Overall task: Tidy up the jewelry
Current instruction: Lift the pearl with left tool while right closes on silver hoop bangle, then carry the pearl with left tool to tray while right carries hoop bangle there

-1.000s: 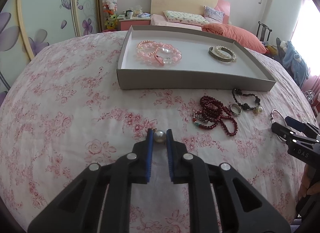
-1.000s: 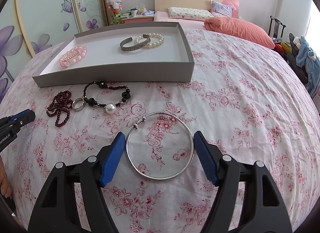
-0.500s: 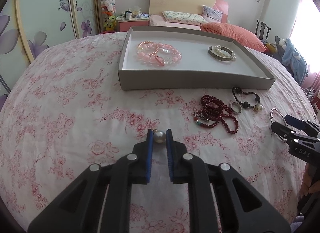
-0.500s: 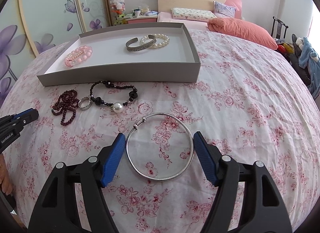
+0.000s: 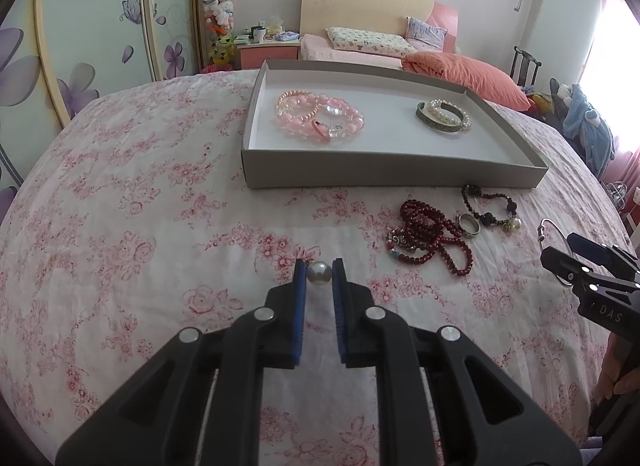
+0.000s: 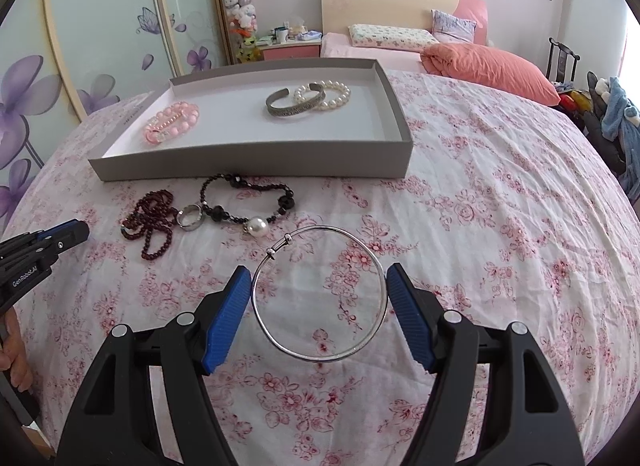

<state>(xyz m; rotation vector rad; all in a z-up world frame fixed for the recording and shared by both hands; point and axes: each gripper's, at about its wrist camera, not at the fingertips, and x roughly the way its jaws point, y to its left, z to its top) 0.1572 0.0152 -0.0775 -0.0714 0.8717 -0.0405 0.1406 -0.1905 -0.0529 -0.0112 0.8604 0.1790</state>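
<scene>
My left gripper (image 5: 319, 272) is shut on a grey pearl bead (image 5: 319, 274) just above the floral bedspread. My right gripper (image 6: 319, 286) is closed on a thin silver bangle (image 6: 320, 293), its blue pads touching both sides of the ring. A grey tray (image 5: 392, 173) holds pink bead bracelets (image 5: 320, 117), a metal cuff and a pearl bracelet (image 5: 444, 119). It also shows in the right wrist view (image 6: 256, 161). In front of it lie a dark red bead strand (image 5: 430, 236), a silver ring (image 5: 469, 225) and a black bead bracelet with a pearl (image 6: 248, 205).
The jewelry lies on a bed with a pink floral spread (image 5: 140, 205). Behind it stand a second bed with a coral pillow (image 5: 468, 77), a pink nightstand (image 5: 268, 49) and floral wardrobe doors (image 5: 80, 45). A chair with clothes (image 6: 616, 117) stands at the right.
Both grippers have lifted a little with their loads; the bangle now sits off the spread between the right pads. The tray and loose jewelry have not moved.
</scene>
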